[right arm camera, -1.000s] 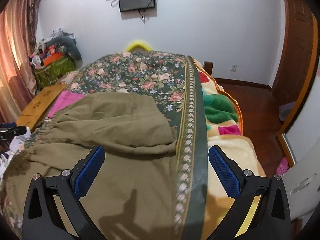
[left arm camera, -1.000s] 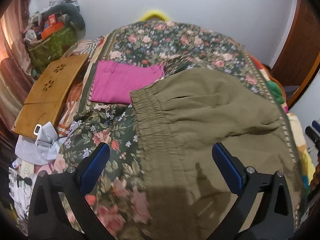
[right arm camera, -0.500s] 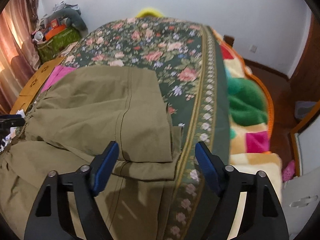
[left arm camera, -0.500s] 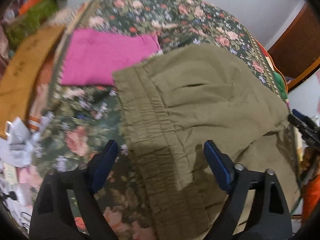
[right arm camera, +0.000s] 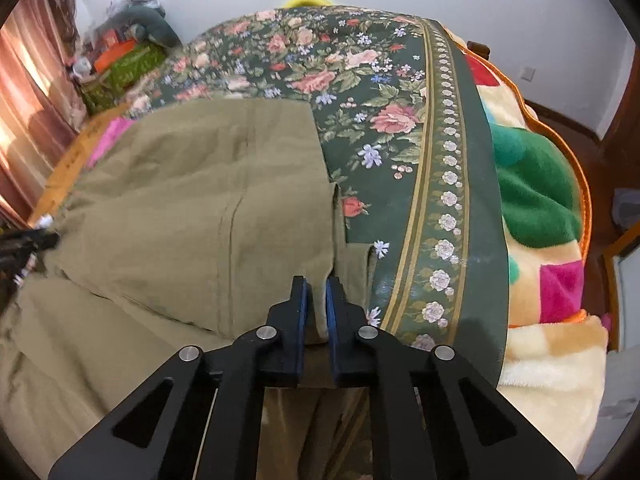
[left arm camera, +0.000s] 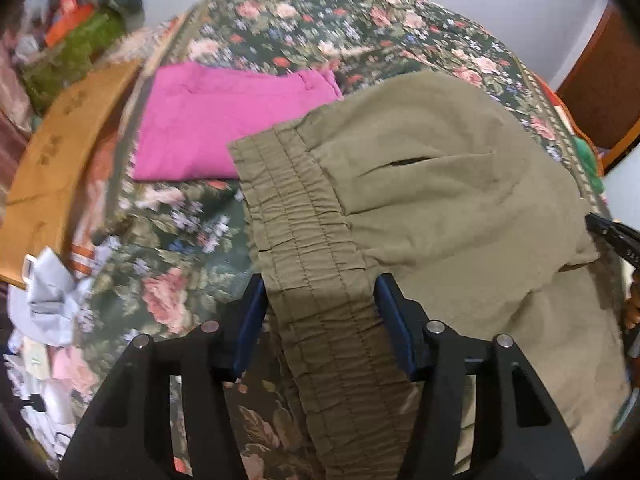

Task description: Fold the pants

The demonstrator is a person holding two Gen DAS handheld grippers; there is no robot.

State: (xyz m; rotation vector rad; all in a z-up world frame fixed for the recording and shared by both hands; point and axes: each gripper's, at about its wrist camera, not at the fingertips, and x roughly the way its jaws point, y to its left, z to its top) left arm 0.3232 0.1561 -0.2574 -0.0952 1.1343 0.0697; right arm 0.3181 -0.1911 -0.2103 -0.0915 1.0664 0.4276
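Olive pants (left arm camera: 440,184) lie partly folded on a floral bedspread (left arm camera: 320,28). In the left wrist view my left gripper (left arm camera: 320,296) has its jaws closed in around the gathered elastic waistband (left arm camera: 304,248), which fills the gap between the blue pads. In the right wrist view my right gripper (right arm camera: 316,292) is shut on the hem edge of the folded leg of the pants (right arm camera: 192,208), near the bedspread's border (right arm camera: 448,184). The right gripper's tip also shows at the left view's right edge (left arm camera: 612,236).
A folded magenta garment (left arm camera: 224,128) lies beyond the waistband. A wooden board (left arm camera: 60,152) and loose papers (left arm camera: 48,292) sit at the bed's left side. A colourful fleece blanket (right arm camera: 536,200) hangs off the right side. Clutter is piled by the far left wall (right arm camera: 124,60).
Both grippers dropped toward the pants and closed from wide open: the left onto the waistband, the right onto the leg hem.
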